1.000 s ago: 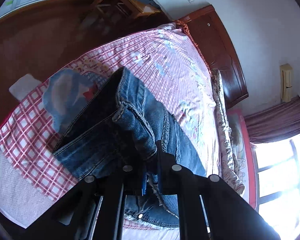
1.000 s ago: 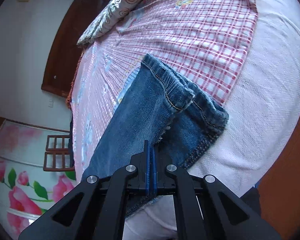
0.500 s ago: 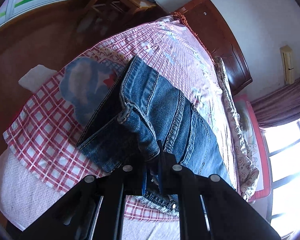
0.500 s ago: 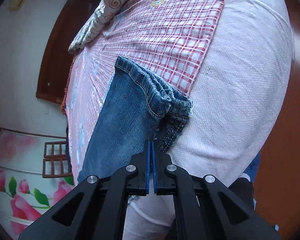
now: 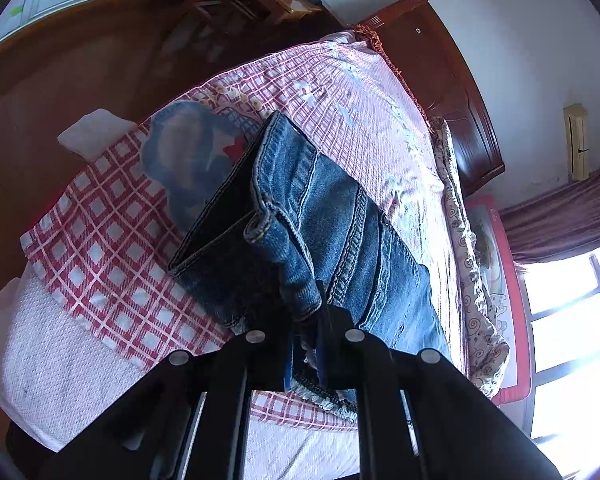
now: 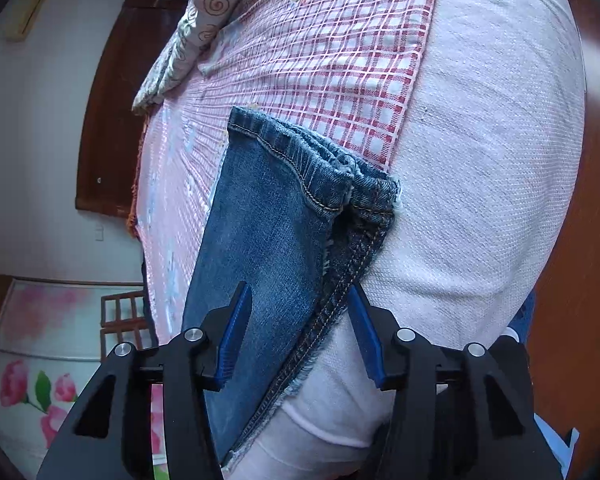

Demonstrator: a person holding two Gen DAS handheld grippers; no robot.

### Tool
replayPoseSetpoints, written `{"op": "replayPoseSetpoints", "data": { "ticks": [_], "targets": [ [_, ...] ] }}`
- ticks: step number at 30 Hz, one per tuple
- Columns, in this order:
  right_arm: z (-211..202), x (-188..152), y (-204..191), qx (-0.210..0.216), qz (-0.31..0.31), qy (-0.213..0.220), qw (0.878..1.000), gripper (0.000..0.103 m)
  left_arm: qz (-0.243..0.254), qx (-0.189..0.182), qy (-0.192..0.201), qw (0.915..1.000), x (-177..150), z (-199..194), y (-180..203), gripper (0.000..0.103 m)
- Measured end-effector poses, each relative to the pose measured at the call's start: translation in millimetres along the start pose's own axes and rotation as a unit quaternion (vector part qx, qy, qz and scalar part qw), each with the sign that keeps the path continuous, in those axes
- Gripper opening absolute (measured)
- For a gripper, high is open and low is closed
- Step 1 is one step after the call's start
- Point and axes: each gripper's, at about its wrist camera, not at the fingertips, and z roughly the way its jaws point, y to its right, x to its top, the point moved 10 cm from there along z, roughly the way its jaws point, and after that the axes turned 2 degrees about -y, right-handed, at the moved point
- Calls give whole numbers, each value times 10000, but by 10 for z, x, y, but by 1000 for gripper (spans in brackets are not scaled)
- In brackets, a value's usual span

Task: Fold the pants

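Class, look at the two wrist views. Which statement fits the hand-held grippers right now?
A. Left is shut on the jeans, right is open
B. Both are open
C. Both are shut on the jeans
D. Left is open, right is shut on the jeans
A: the left hand-held gripper pinches the jeans between nearly closed pads, while the right hand-held gripper has its blue pads spread wide either side of the denim.

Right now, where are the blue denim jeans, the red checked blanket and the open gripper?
blue denim jeans (image 6: 260, 216), right wrist view, flat leg panel.
red checked blanket (image 5: 112, 240), left wrist view, checked corner.
right gripper (image 6: 298, 336), right wrist view, between fingertips.
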Motion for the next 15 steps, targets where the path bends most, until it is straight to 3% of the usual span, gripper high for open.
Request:
{"op": "replayPoseSetpoints", "data": {
  "ticks": [10, 15],
  "targets": [
    [-227, 174, -39, -13, -104, 408, 9991, 49, -85, 114, -33, 9999, 59, 124, -22, 9],
    [-34, 216, -98, -12, -263, 280, 9993, 32, -117, 108, -47, 9999, 39, 128, -44, 11]
  ]
}}
